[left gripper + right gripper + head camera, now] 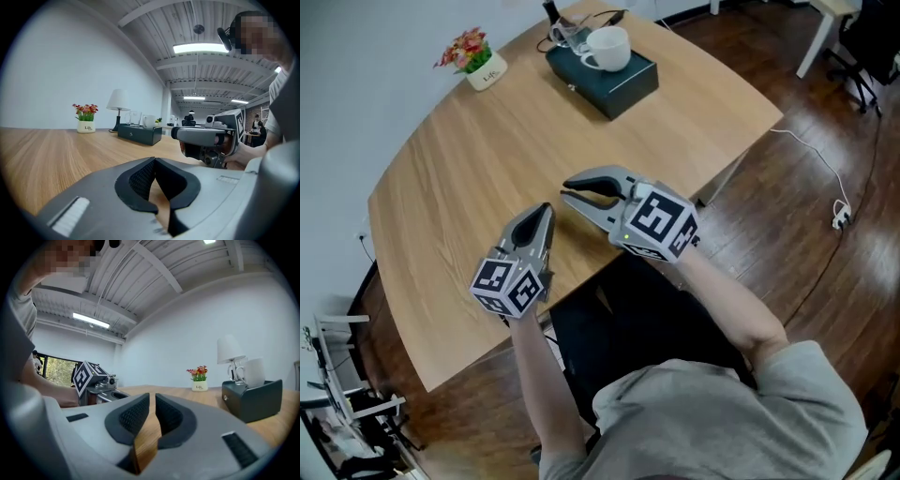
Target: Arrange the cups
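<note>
A white cup stands on a dark teal box at the table's far side, with a clear glass cup just behind it. In the gripper views the white cup and the glass cup sit far off. My left gripper hovers over the near part of the table, shut and empty. Just right of it, my right gripper points left, also shut and empty. Their tips are close together but apart. Each one's jaws meet with nothing between.
A small pot of red flowers stands at the table's far left edge. A white lamp rises beside the box. A cable trails on the wooden floor to the right.
</note>
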Demonstrator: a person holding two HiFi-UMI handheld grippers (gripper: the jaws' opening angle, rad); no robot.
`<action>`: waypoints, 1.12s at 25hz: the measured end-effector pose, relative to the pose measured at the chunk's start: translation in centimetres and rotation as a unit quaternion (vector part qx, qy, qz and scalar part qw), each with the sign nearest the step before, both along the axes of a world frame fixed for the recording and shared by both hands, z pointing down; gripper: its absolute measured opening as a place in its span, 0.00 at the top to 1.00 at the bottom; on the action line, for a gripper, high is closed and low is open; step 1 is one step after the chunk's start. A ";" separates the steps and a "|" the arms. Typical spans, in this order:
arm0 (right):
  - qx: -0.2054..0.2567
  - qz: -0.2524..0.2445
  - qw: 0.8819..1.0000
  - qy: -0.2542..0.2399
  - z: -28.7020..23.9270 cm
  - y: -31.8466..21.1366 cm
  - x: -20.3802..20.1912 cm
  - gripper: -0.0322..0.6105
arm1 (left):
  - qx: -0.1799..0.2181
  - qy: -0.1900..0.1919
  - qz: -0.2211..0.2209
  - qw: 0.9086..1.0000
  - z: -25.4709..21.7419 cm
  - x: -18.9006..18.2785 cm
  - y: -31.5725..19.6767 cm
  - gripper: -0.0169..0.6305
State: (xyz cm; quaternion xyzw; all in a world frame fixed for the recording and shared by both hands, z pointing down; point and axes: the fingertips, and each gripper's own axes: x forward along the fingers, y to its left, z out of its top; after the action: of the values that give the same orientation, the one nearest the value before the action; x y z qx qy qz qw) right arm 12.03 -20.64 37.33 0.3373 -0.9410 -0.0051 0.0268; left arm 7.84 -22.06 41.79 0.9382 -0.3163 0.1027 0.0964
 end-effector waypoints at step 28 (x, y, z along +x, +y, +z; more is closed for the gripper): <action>-0.025 -0.020 0.999 -0.010 0.3 0.8 -0.6 0.89 | -0.002 -0.003 0.004 1.000 0.0 0.2 0.3 0.96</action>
State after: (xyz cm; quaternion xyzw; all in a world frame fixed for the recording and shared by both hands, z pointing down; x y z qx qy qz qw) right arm 11.42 -19.85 37.67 0.3179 -0.9475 0.0215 0.0264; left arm 8.05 -21.72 41.76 0.9389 -0.3126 0.1066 0.0974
